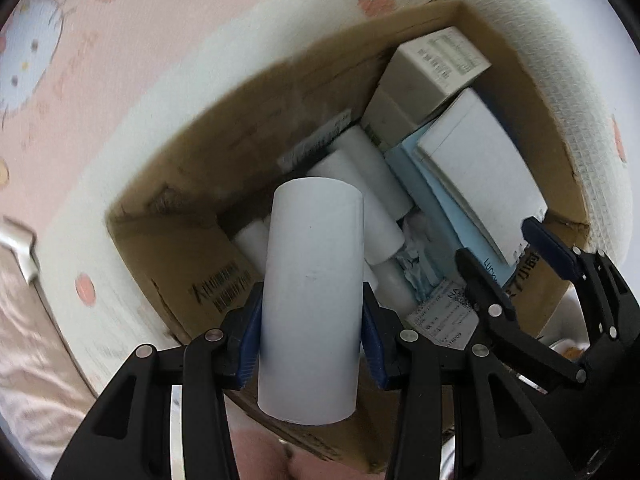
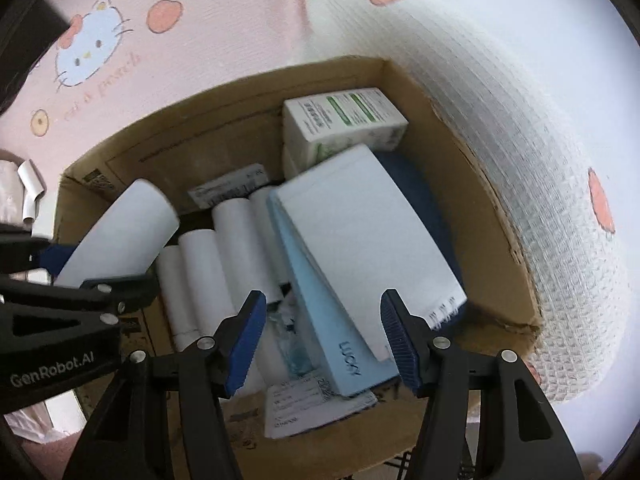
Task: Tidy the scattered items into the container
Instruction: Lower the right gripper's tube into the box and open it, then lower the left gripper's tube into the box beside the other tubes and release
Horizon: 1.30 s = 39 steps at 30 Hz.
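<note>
From the left wrist, the left gripper (image 1: 312, 344) pinches a white roll (image 1: 314, 292) between its blue pads, the roll standing lengthwise along the fingers and held over the near edge of the open box (image 1: 192, 168). Below it in the box lie more white rolls (image 1: 380, 220), a pale blue booklet (image 1: 448, 216) with a white pad (image 1: 480, 176) on top, and a carton (image 1: 432, 68) at the far corner. The right gripper (image 1: 516, 256) shows at the right, over the box's near wall.

From the right wrist, the right gripper (image 2: 324, 336) is spread wide and empty above the booklet (image 2: 320, 304) and pad (image 2: 360, 232). At the left, the left gripper (image 2: 68, 276) holds the roll (image 2: 124, 232) tilted over the box (image 2: 460, 152). Something dark blue, perhaps cloth (image 2: 416, 184), lies under the pad.
</note>
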### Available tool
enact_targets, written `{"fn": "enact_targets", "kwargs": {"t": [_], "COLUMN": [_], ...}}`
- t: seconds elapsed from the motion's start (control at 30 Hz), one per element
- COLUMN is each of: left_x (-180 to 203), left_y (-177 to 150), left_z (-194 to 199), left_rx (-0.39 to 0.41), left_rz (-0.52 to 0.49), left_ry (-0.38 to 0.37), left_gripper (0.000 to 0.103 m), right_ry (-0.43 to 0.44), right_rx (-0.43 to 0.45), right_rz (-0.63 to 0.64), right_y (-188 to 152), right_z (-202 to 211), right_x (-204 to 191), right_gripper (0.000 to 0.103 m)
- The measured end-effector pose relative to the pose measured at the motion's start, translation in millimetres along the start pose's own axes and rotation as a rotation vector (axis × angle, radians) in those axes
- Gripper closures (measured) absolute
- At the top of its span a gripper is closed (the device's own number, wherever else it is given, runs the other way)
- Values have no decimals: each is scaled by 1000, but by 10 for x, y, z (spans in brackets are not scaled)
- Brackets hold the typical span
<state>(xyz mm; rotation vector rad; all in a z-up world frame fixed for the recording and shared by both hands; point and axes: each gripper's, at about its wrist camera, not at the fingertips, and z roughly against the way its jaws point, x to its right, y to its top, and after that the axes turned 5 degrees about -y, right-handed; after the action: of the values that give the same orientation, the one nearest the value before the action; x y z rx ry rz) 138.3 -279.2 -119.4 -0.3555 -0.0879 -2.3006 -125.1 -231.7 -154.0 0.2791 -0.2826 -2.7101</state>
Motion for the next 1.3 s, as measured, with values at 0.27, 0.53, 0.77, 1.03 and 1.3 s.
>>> {"fn": "enact_targets", "kwargs": {"t": [0.27, 0.53, 0.77, 1.03, 1.3], "left_x": [-123, -151, -67, 44, -34], "left_y": [-51, -9, 39, 110, 121], "left_z": [-134, -240, -361, -469, -344], "left_rx": [0, 8, -3, -31, -30], "left_rz": [196, 375, 441, 437, 465], "left_ry": [37, 58, 101, 160, 80], "left_gripper": [56, 56, 56, 54, 54], "right_ry": [126, 157, 143, 76, 146], "right_rx": [75, 94, 114, 114, 65], "right_rz": [-101, -127, -108, -87, -22], "right_y": [-59, -81, -58, -54, -62], "right_z": [117, 217, 291, 344, 233], "right_x": [378, 439, 493, 580, 434], "right_gripper": [74, 87, 87, 87, 87]}}
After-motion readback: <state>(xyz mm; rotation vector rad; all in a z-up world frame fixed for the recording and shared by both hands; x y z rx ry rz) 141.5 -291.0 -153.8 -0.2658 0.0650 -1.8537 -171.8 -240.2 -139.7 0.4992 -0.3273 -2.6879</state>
